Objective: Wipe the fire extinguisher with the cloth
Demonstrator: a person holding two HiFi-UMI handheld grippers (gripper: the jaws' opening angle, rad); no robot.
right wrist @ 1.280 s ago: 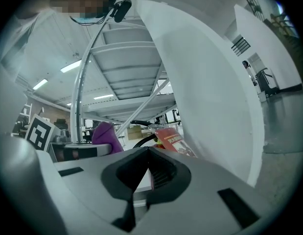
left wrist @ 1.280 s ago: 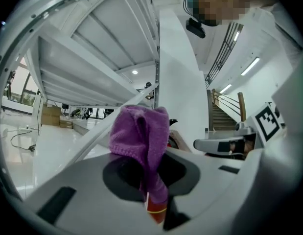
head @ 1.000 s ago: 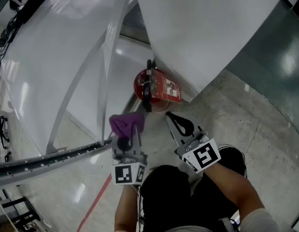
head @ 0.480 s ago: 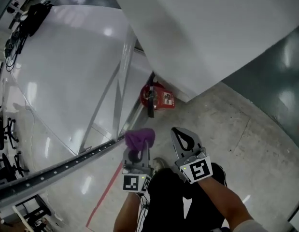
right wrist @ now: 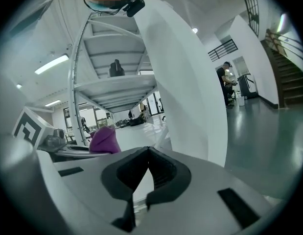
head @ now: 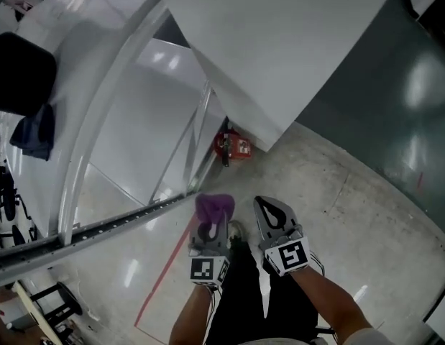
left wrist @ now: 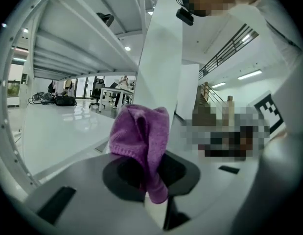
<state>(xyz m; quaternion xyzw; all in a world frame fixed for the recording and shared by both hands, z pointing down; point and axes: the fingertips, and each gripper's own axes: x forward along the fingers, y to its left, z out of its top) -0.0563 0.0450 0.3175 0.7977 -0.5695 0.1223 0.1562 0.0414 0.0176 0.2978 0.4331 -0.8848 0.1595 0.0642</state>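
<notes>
The red fire extinguisher [head: 230, 147] stands on the floor against the foot of a white slanted panel, small and far below both grippers. My left gripper [head: 212, 220] is shut on a bunched purple cloth [head: 215, 207], which sticks up out of the jaws; the left gripper view shows the cloth [left wrist: 140, 136] pinched between the dark pads of the left gripper [left wrist: 150, 173]. Just to its right, my right gripper [head: 264, 204] is shut with nothing in it, its tips meeting. In the right gripper view the right gripper [right wrist: 149, 153] points level, with the cloth [right wrist: 103, 141] at its left.
A white metal shelving rack [head: 129, 113] fills the left, with a perforated rail [head: 85, 228] crossing in front. The white slanted panel [head: 280, 49] rises behind the extinguisher. A red line [head: 164, 272] is marked on the floor. A dark wall [head: 402, 106] stands at the right.
Both grippers have risen well above the extinguisher, which now looks smaller and farther off. The cloth has stayed in the left gripper; the right stays shut.
</notes>
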